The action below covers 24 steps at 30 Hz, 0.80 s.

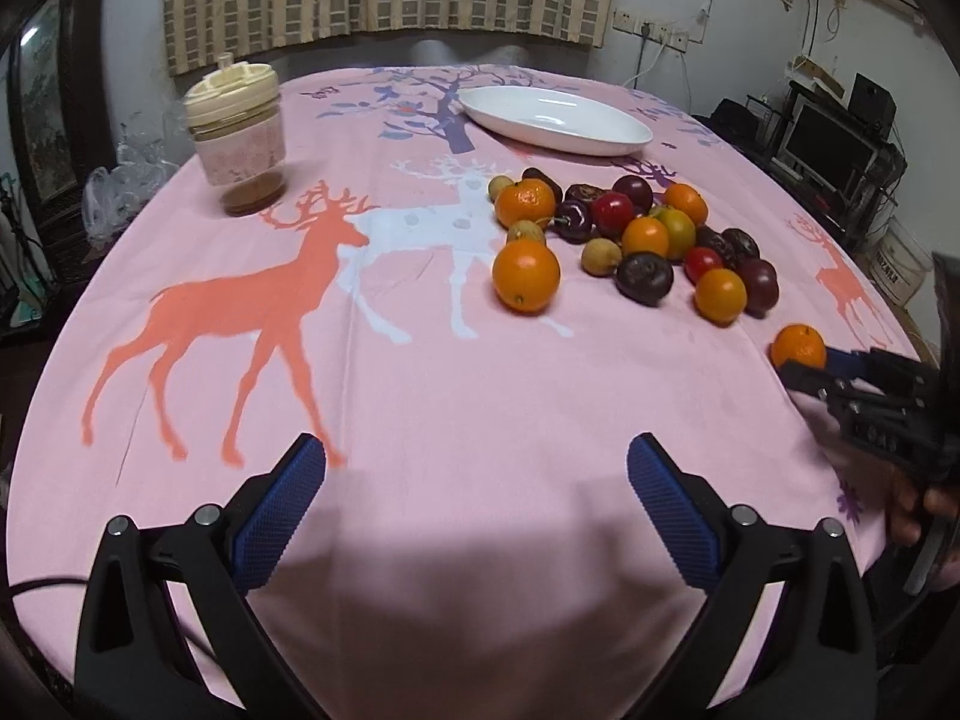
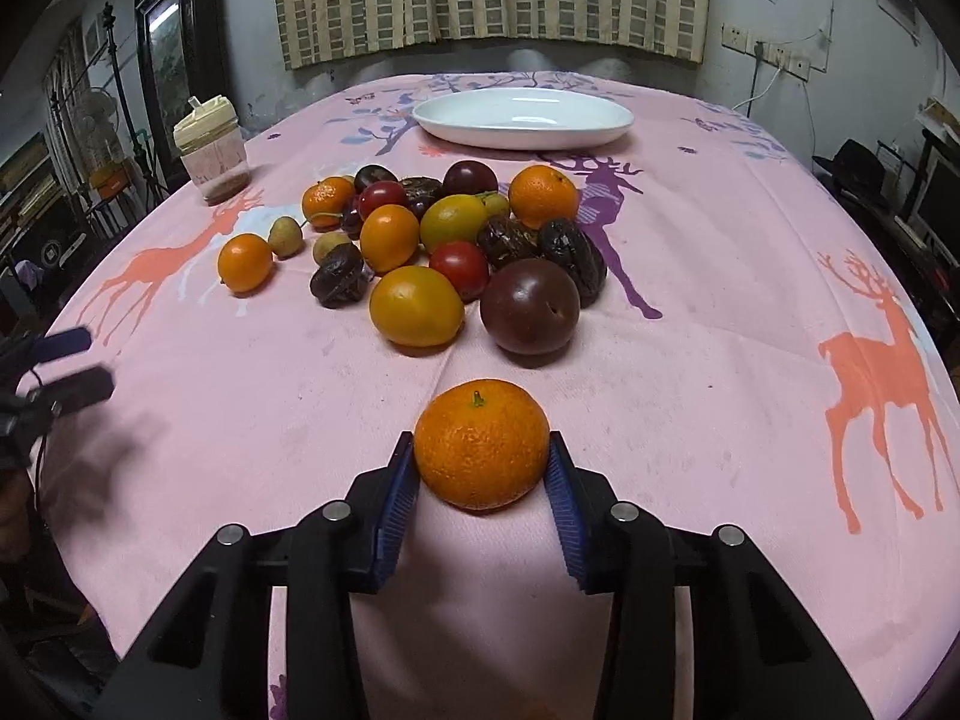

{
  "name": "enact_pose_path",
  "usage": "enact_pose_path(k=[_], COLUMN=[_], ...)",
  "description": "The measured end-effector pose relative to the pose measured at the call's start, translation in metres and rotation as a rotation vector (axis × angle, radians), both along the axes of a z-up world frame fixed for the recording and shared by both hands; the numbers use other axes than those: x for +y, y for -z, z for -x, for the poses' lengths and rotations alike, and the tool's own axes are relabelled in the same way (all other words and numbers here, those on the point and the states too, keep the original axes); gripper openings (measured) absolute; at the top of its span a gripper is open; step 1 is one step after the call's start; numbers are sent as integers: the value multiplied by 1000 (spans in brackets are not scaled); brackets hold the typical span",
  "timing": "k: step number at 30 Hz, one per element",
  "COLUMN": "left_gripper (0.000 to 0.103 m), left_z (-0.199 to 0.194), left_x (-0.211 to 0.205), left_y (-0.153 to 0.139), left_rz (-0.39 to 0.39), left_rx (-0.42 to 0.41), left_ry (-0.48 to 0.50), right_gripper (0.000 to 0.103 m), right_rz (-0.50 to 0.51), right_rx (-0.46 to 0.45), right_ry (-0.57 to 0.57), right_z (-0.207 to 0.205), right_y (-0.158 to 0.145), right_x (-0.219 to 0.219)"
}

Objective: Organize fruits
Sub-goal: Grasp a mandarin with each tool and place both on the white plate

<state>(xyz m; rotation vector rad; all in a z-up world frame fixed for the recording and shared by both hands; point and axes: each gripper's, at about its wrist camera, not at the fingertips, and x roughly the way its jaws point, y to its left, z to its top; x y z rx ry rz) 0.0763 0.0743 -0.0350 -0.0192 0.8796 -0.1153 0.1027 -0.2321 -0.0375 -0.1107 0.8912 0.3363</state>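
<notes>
Right gripper (image 2: pixel 482 461): I have its jaws clamped on a mandarin (image 2: pixel 482 451), one ribbed blue pad (image 2: pixel 399 501) against each flank; the black frame fills the bottom of my right view.
Mandarin: round, slightly flattened, dimpled orange peel, small green stem stub on top; it sits at the near edge of the table, apart from the pile. In my left view it shows as a small orange ball (image 1: pixel 798 347) at the right gripper's tips (image 1: pixel 807 363).
Left gripper (image 1: pixel 477 483): jaws wide apart over bare cloth, nothing between the cross-hatched blue pads (image 1: pixel 282 516). In the right view its tips (image 2: pixel 75 363) are blurred at the left edge, so I read little from them there.
Fruit pile (image 2: pixel 444 240): a loose cluster mid-table of glossy oranges, a smooth dark plum (image 2: pixel 529 306), wrinkled dark dates, small tan round fruits and shiny red ones; those at the back are partly hidden behind the front ones, and I cannot name each.
Plate (image 2: pixel 600 123): white, glossy, shallow oval, lying beyond the pile.
Tablecloth (image 1: pixel 480 372): soft pink fabric printed with orange, white and purple deer, creased near the front.
Jar (image 1: pixel 237 132): clear plastic with a cream lid, brown contents at the bottom, blurred in my left view.
</notes>
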Motion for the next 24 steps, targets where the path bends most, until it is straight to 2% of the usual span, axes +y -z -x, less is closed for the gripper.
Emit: enact_pose_path(k=[3, 5, 6, 8, 13, 18, 19, 20, 24], left_gripper=[91, 70, 66, 49, 49, 49, 46, 37, 37], left_z=[-32, -51, -61, -78, -95, -104, -106, -108, -110], left_x=[-6, -13, -17, -22, -24, -28, -29, -30, -28], left_y=[-1, -1, 1, 5, 10, 12, 14, 15, 7], left_rz=[1, 1, -6, -18, 0, 4, 0, -1, 15], left_rx=[15, 26, 34, 61, 76, 88, 94, 104, 121], left_ry=[72, 126, 143, 145, 153, 163, 163, 171, 196], right_gripper=[42, 42, 42, 42, 42, 42, 42, 42, 42], right_rz=[-33, -51, -60, -82, -146, -144, -147, -157, -287], right_rx=[-2, 9, 16, 27, 46, 16, 9, 9, 16], right_ry=[-19, -27, -26, -26, -45, -64, -68, -76, -107], right_z=[0, -2, -3, -5, -6, -1, 0, -1, -24], right_y=[-1, 0, 0, 0, 1, -3, -5, -7, -28], right_x=[-2, -3, -5, -7, -13, -11, -11, -12, -21])
